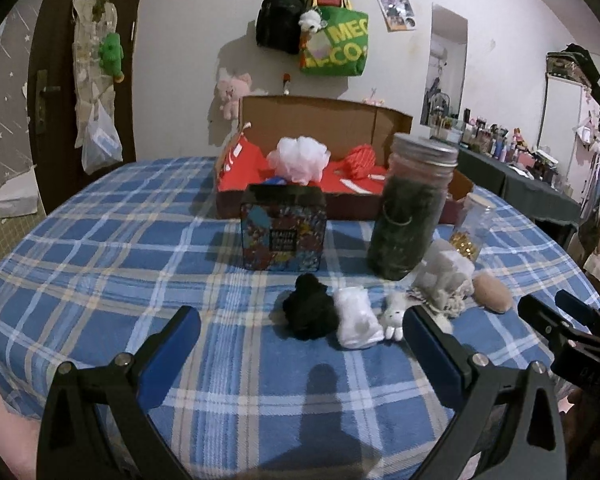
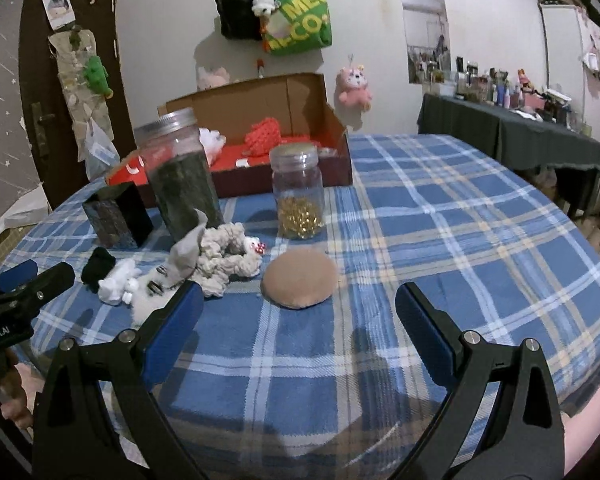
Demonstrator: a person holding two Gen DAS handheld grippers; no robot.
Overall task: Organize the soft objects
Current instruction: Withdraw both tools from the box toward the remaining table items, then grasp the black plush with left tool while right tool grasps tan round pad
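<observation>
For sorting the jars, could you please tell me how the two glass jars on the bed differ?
The tall jar is packed almost full with dark green material; the short jar holds gold bits only in its lower part. The tall jar has a metal screw lid; the short jar's top looks tan. Both stand upright, closed.

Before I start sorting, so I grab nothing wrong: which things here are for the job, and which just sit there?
For the job: black soft ball, white cloth, small plush rabbit, tan pad, cardboard box.
Just there: dark-filled jar, gold-bead jar, patterned tin.
</observation>
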